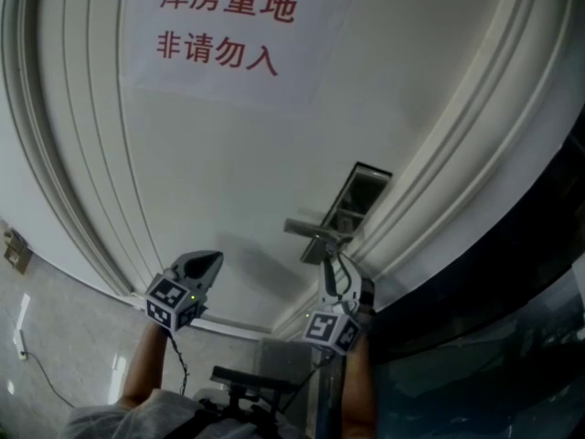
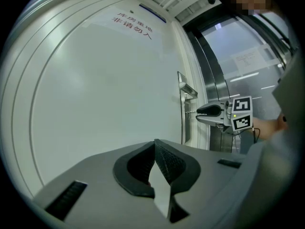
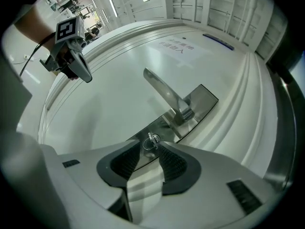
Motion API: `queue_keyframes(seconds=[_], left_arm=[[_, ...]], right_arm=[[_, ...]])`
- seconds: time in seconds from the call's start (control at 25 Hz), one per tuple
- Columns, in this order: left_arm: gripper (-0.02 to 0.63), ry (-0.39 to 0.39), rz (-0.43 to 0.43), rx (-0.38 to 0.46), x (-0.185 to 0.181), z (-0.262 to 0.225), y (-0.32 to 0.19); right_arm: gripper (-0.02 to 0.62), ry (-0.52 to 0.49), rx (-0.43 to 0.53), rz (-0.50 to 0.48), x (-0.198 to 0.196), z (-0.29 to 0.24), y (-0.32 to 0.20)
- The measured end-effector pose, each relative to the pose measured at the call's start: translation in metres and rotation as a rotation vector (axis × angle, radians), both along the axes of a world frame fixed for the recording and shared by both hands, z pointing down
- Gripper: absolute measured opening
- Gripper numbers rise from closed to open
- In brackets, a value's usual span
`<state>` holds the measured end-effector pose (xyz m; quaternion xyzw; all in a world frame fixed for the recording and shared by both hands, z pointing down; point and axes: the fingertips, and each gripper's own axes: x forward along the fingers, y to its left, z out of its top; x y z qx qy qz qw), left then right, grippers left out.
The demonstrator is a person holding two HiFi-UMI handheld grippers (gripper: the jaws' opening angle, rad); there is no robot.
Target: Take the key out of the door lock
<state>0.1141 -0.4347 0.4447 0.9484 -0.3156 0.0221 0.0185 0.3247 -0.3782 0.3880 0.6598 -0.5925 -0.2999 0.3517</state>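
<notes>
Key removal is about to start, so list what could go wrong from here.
1. The right gripper has its jaws open, with the key and its ring only at their tips. Closing may catch just the loose ring, or the grip may slip when pulled.
2. The lever handle juts out close beside the key on the lock plate. The gripper could knock it while pulling back.
</notes>
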Motion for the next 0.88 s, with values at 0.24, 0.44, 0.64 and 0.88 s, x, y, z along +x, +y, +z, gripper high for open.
queue_keyframes(seconds=[0.24, 0.44, 0.64, 0.88], left_arm=[[0.005, 0.004, -0.006, -0.007, -0.005, 0.002, -0.003], [0.005, 0.009, -0.009, -0.012, -0.008, 0.002, -0.004], [0.005, 0.013, -0.017, -0.014, -0.010, 0.003, -0.005], [0.006, 0.018, -0.025, -0.013, -0.015, 0.002, -0.005]], right_arm=[[0.169, 0.049, -0.013, -0.002, 0.000, 0.000, -0.010], [0.169, 0.101, -0.023, 0.024, 0.002, -0.001, -0.016], [0.167, 0.143, -0.041, 0.016, -0.001, -0.002, -0.018], [0.092, 0.207, -0.016, 0.047, -0.001, -0.006, -0.018]])
